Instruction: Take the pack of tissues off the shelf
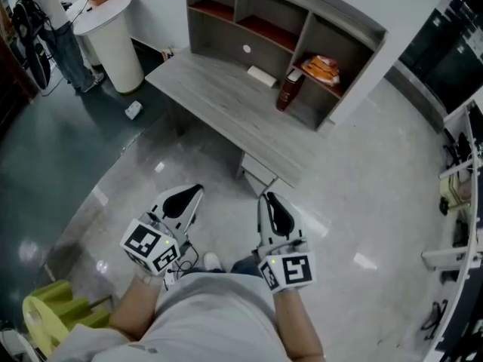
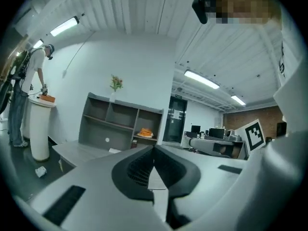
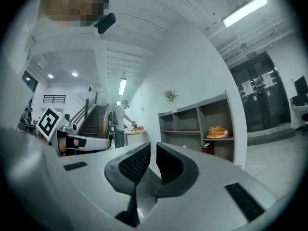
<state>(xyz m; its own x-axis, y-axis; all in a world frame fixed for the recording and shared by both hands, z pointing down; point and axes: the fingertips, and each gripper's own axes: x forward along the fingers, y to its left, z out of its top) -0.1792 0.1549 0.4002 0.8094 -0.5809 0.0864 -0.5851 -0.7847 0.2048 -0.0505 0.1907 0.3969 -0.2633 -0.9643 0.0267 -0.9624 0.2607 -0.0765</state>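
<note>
Both claws clenched, empty. Left claw (image 1: 192, 191) (image 2: 154, 148): jaws meet at the tips. Right claw (image 1: 268, 197) (image 3: 153, 146): pads together, nothing between. I hold both level, side by side, over the floor (image 1: 362, 187), short of the counter (image 1: 219, 100). The pack of tissues (image 1: 321, 69) (image 2: 145, 133) (image 3: 217, 132) is orange and lies on the board in the right column of the shelf (image 1: 332, 6), well apart from both claws. A brown box (image 1: 289, 89) stands below it on the counter, with a flat white item (image 1: 262, 75) to its left. A person (image 1: 56, 29) stands at a round white stand (image 1: 113, 40), far left.
</note>
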